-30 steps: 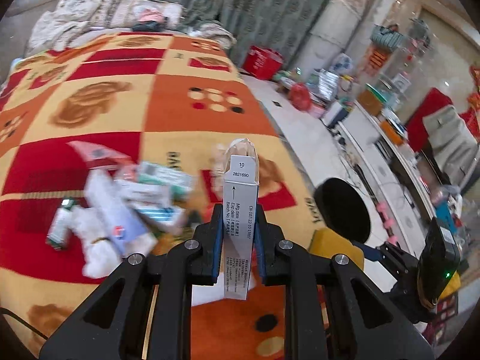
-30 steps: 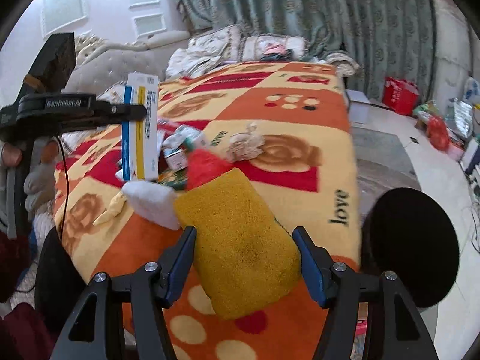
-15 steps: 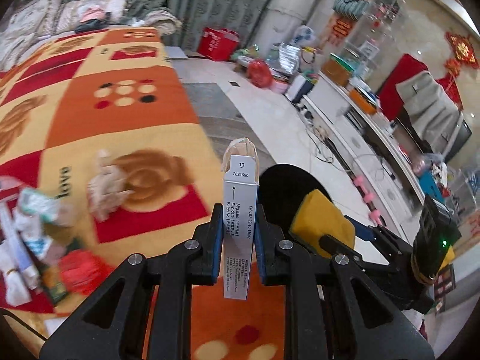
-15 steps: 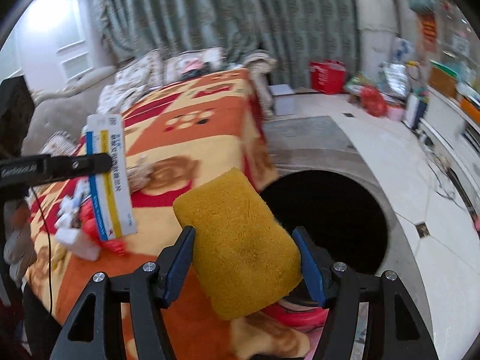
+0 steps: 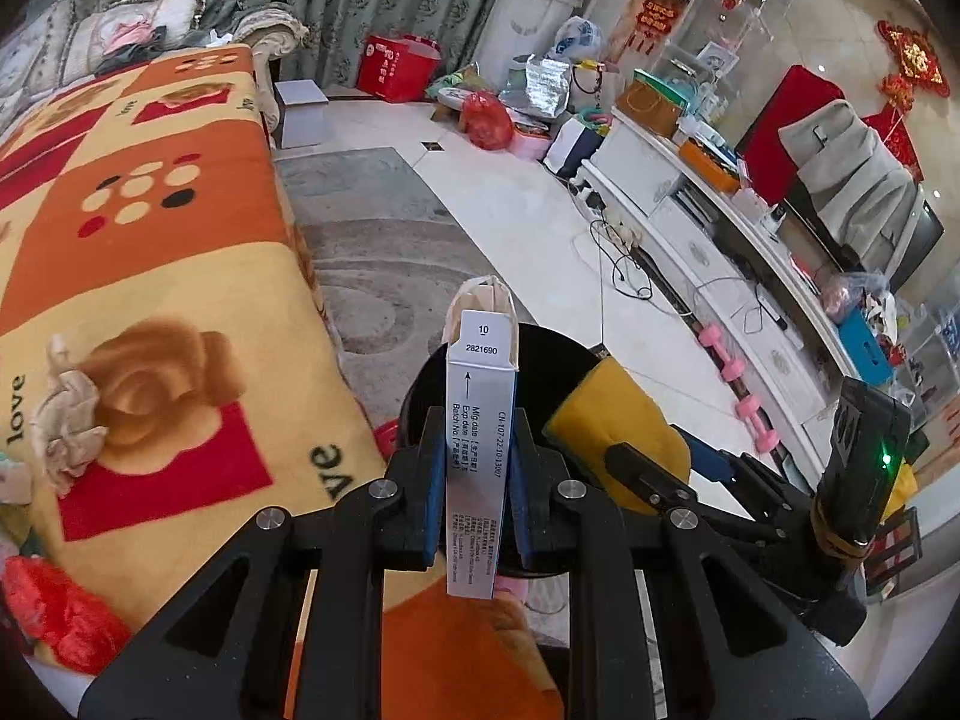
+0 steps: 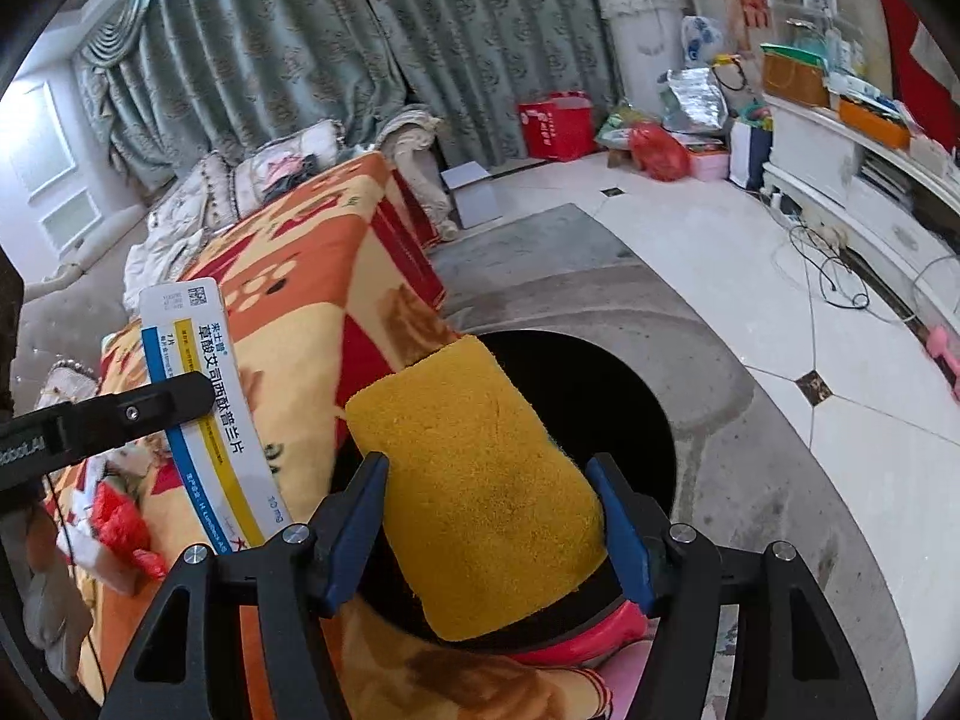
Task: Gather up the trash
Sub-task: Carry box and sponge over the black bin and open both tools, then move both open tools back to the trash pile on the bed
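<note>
Left hand-held gripper clamped on medicine box, right hand-held gripper clamped on yellow sponge; both above black bin.

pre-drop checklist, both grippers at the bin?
1. Left gripper shut on the white and blue cardboard medicine box: ok.
2. Right gripper shut on the yellow sponge block: ok.
3. Sponge over the round bin with the black liner: ok.
4. Box over the bin mouth: cannot tell; in the right wrist view it still overlaps the orange patterned blanket.
5. Bin mouth unobstructed: ok.
6. Trash left on the blanket, crumpled beige tissue: not ok.
</note>
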